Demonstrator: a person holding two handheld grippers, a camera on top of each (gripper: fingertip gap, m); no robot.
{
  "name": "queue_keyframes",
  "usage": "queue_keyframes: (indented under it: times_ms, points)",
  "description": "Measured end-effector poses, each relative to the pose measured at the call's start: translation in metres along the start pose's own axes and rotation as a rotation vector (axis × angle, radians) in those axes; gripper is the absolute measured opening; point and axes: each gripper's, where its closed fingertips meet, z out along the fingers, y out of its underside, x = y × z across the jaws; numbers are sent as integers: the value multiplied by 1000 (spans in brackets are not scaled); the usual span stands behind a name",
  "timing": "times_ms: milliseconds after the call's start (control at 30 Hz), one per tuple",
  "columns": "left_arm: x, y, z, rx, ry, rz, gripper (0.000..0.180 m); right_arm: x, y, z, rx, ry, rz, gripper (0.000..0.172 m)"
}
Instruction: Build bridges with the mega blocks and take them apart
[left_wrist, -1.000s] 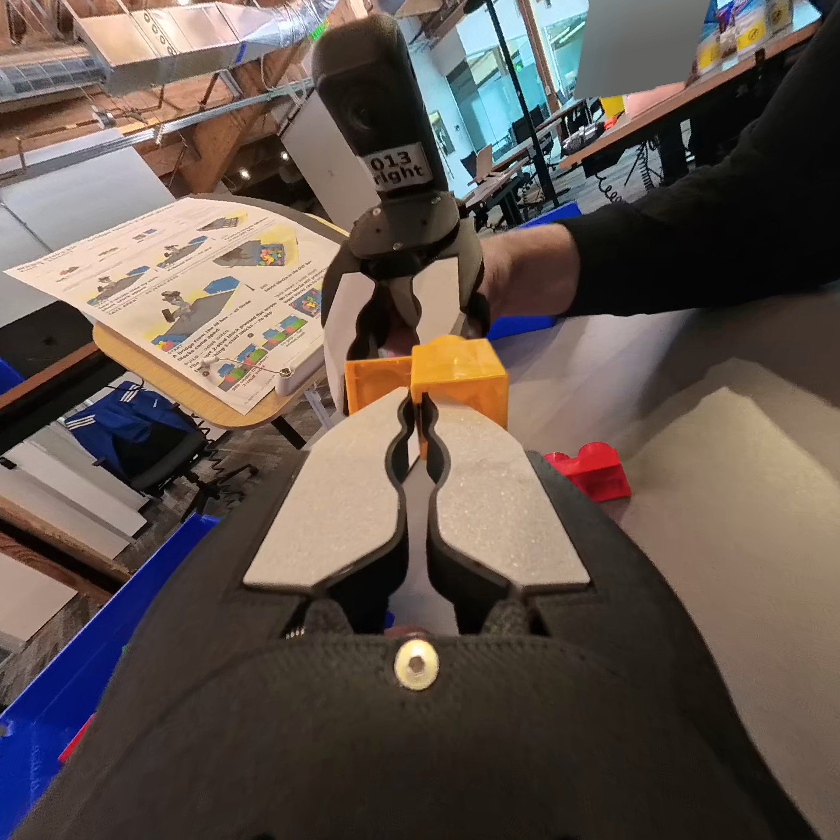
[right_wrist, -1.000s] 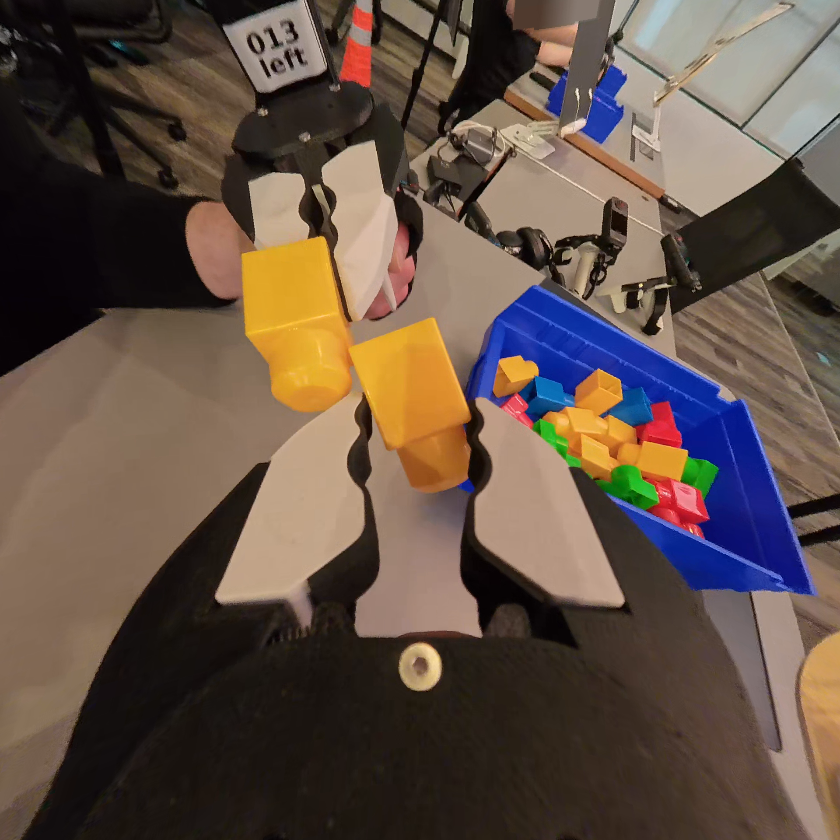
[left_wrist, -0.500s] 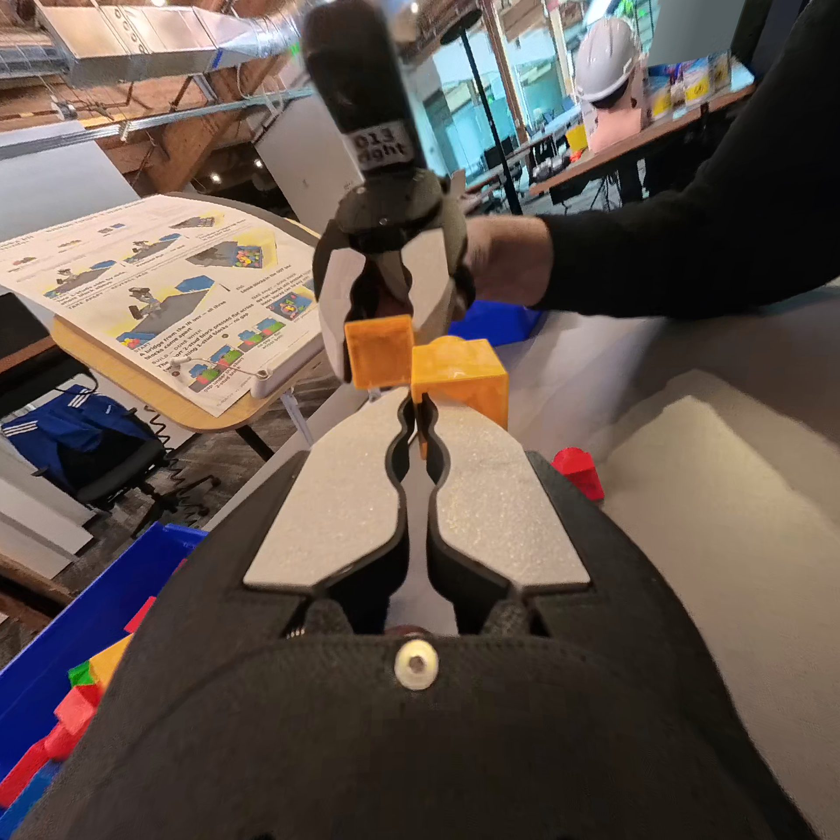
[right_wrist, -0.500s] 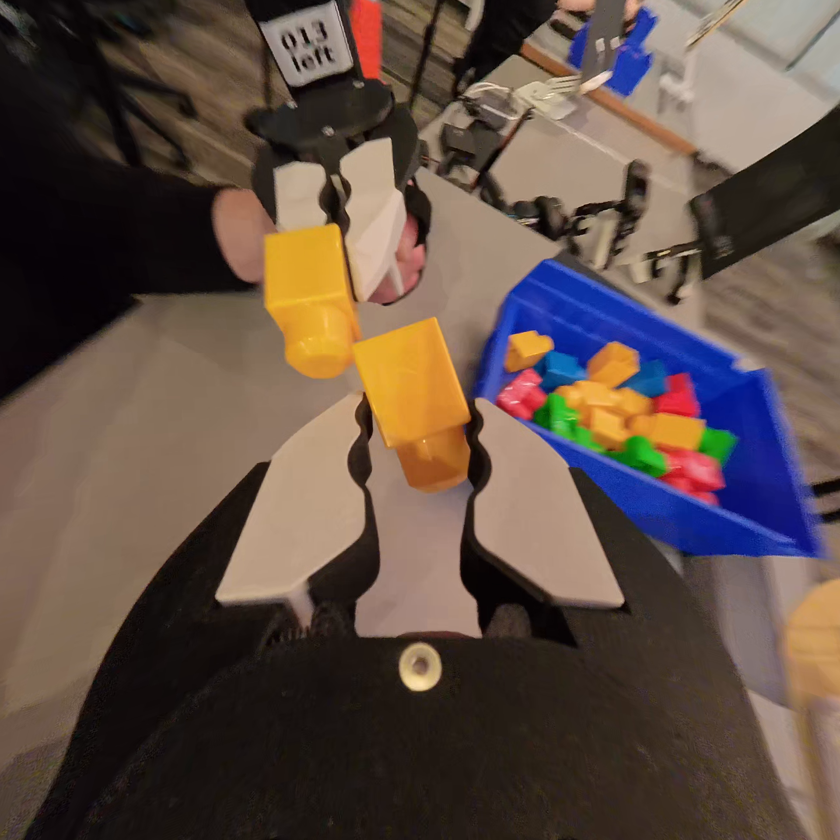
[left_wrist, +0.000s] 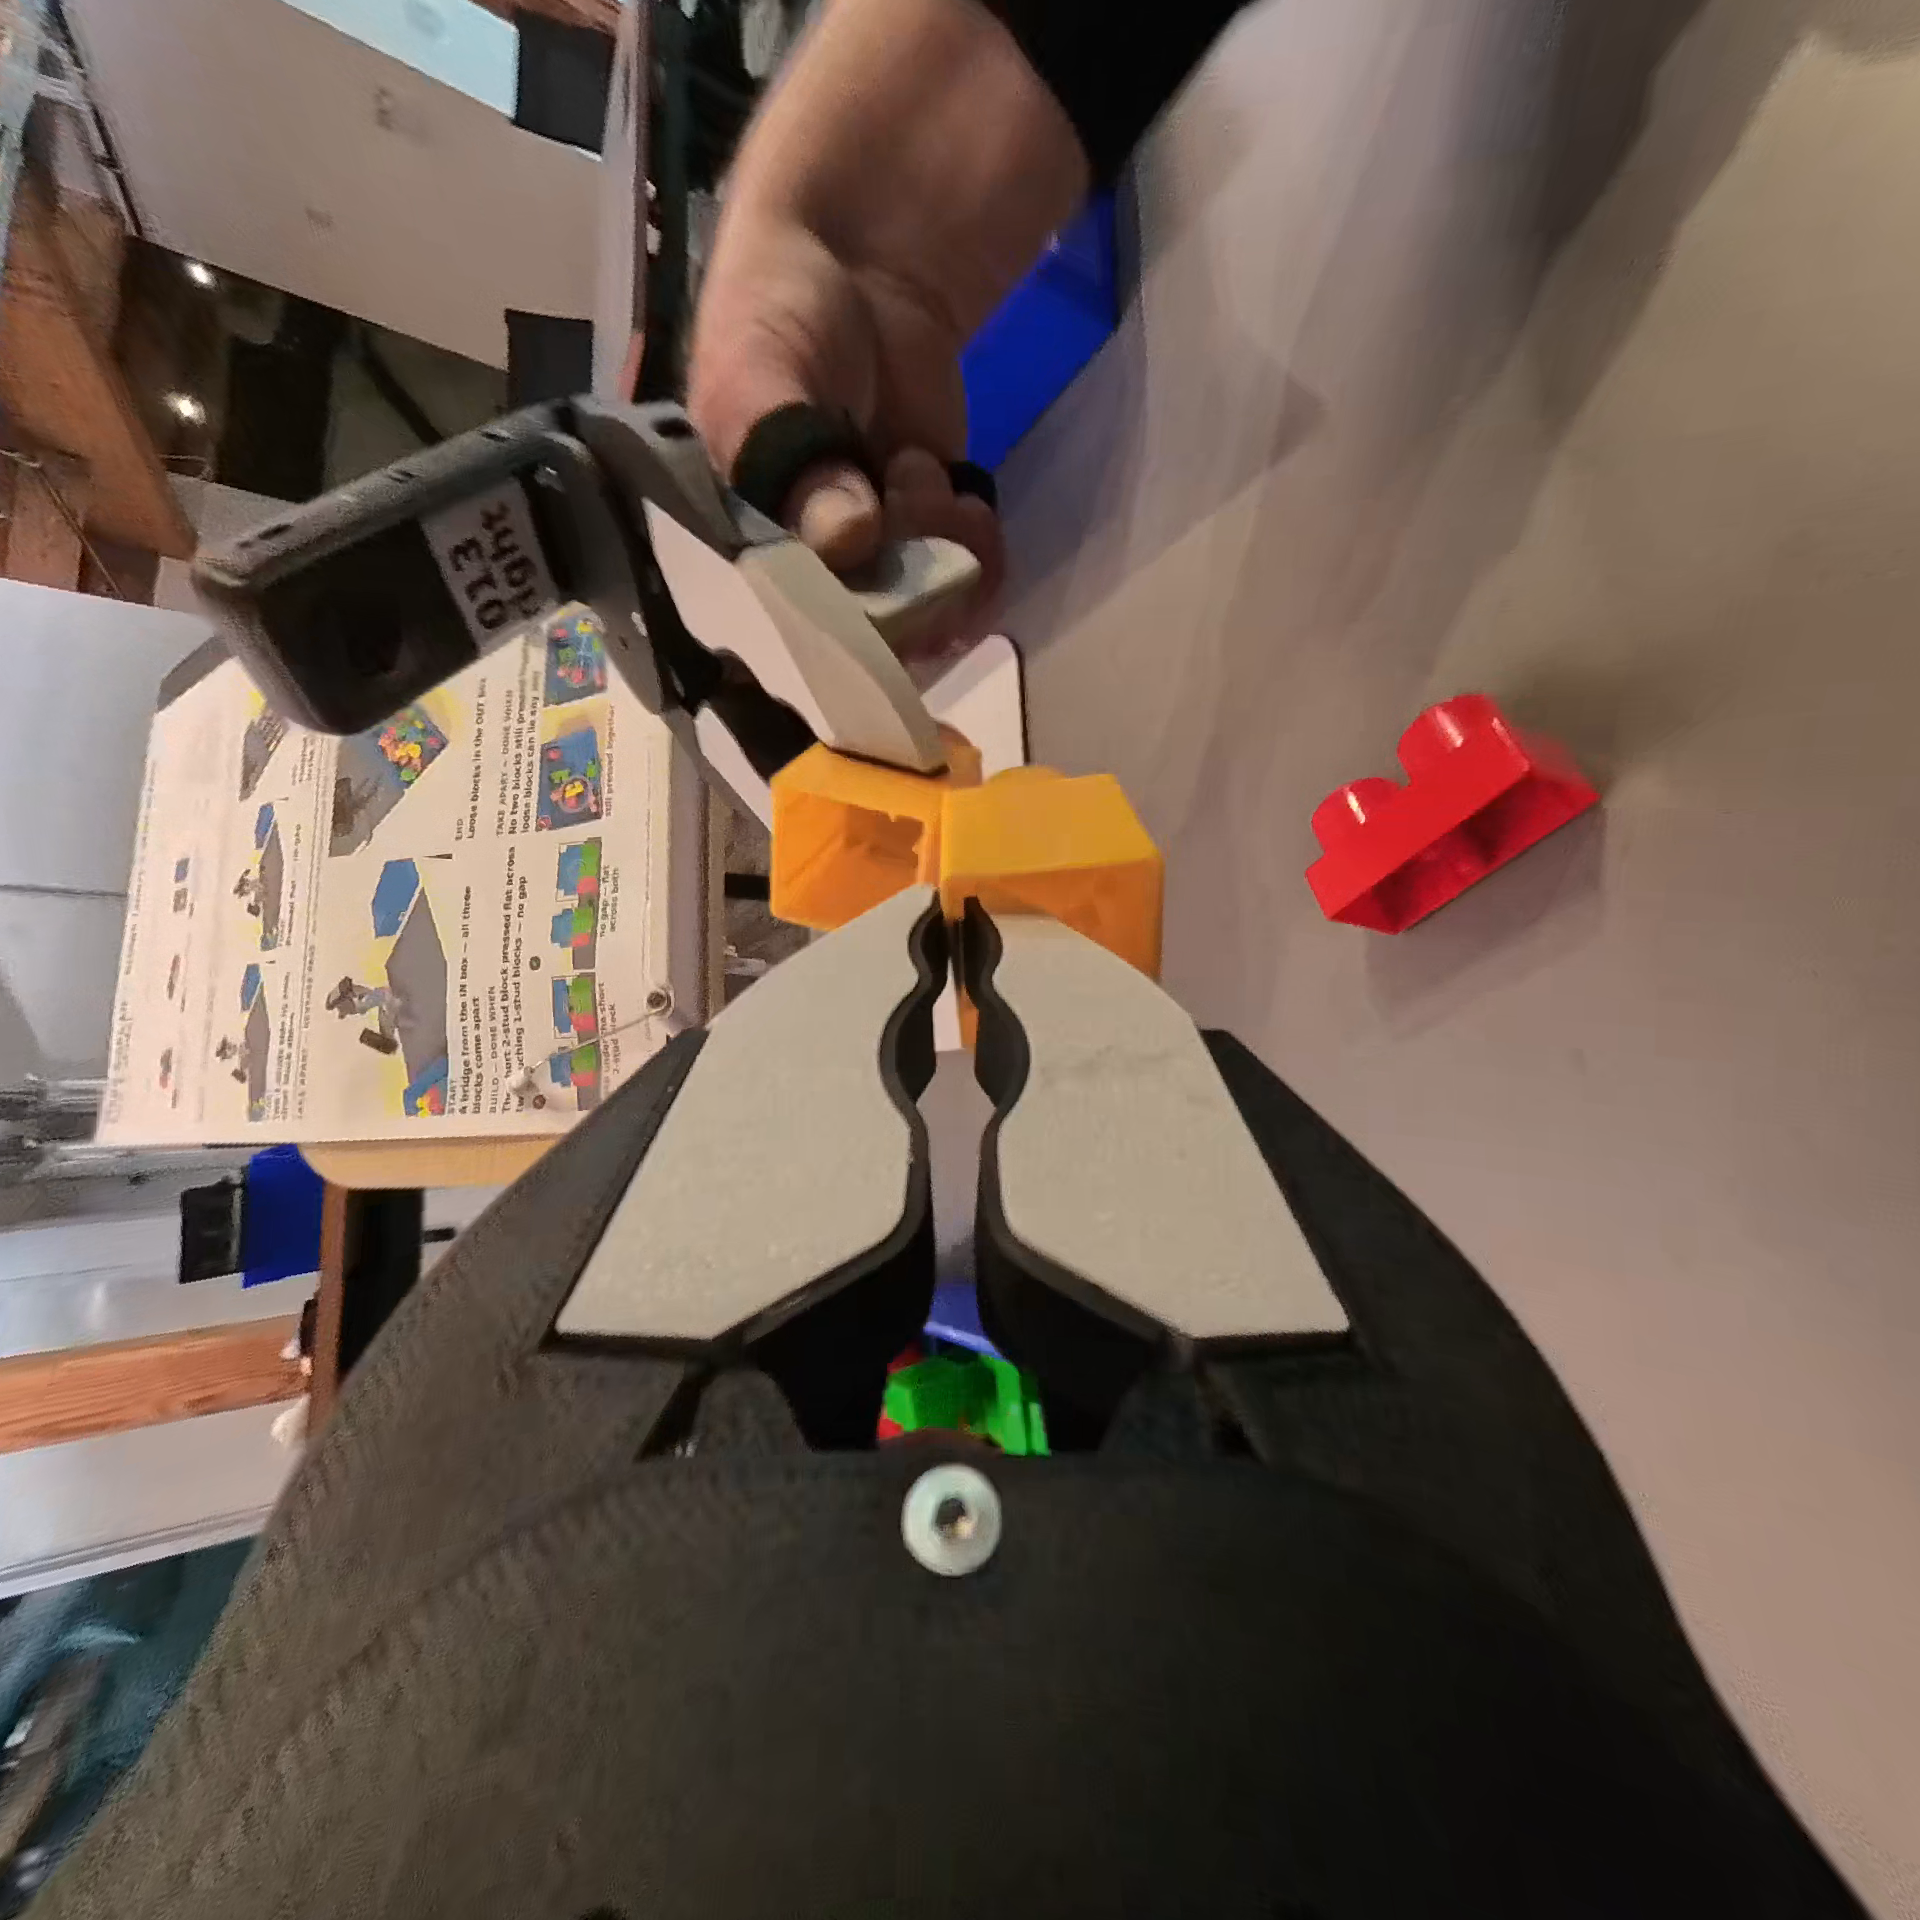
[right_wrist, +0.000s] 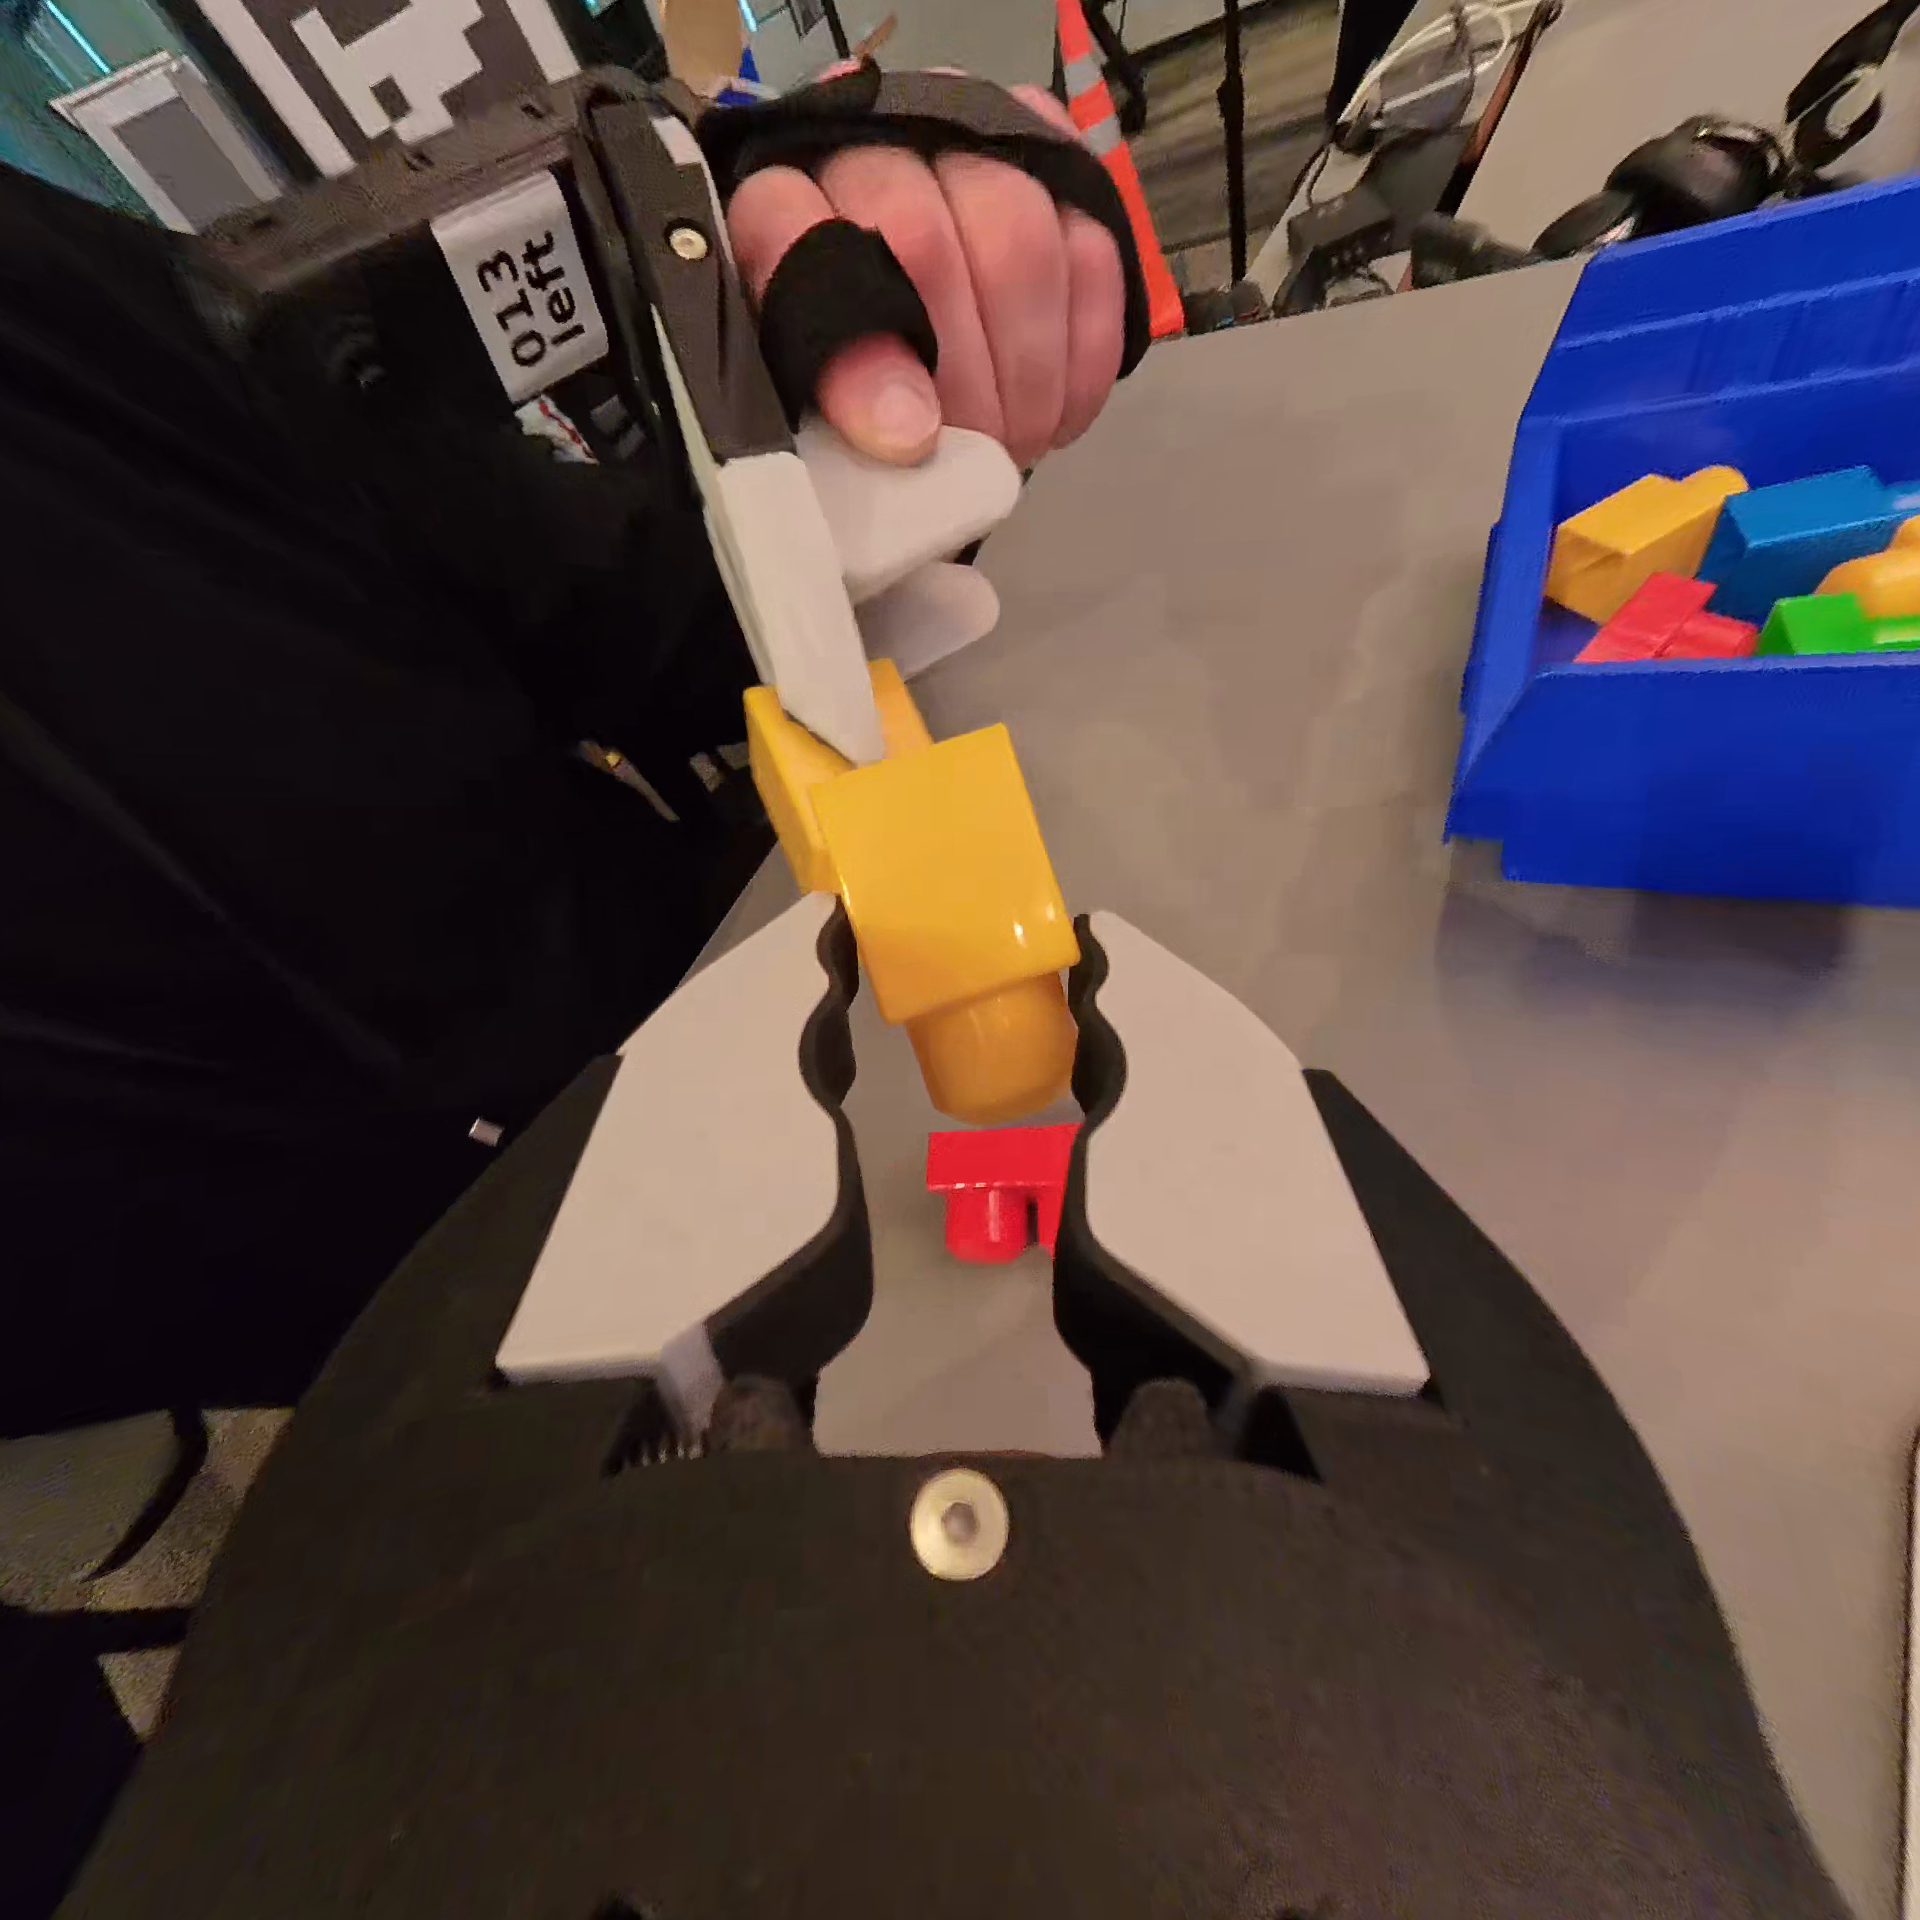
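As we swing both handheld tongs down from mid-air to just above the grey tabletop, the two single-stud yellow plastic blocks that hung apart half a second ago now sit corner to corner. Our left gripper is pinched almost fully shut on the thin wall of one hollow yellow block, open underside facing its camera. Our right gripper stands partly open, its black-edged fingers pressed on either side of the second yellow block, stud pointing back toward its own camera. Both views have tilted sharply, so we read this as a wrist turn meant to stand the pair side by side as bridge pillars, not as a release. A red two-stud plastic block lies loose on the table just beside the pair, likely the span to come. A blue plastic bin of mixed coloured blocks sits well apart to the right, and a printed instruction sheet rests on a stand beyond the table edge. Nothing is yet joined; the build looks barely begun.
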Motion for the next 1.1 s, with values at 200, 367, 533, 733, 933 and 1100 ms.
queue_keyframes:
  times_ms: [200,367,533,733,933,1100]
  points:
    - [10,-2,17,-22,29,89,2,-3,14,0,-153,9,7,40]
    - [8,-7,19,-7,-10,143,1,-7,18,-4,-163,-39,29,40]
    - [8,-8,24,-13,-51,180,2,-6,22,-8,-182,-46,31,39]
    - [10,-11,26,7,-72,183,3,-9,25,-9,-205,-53,17,39]
    - [12,-12,29,-7,-150,272,5,-9,29,-11,-253,-40,15,39]
    - [9,-12,31,-11,-226,317,6,-10,28,-13,-269,-29,19,39]
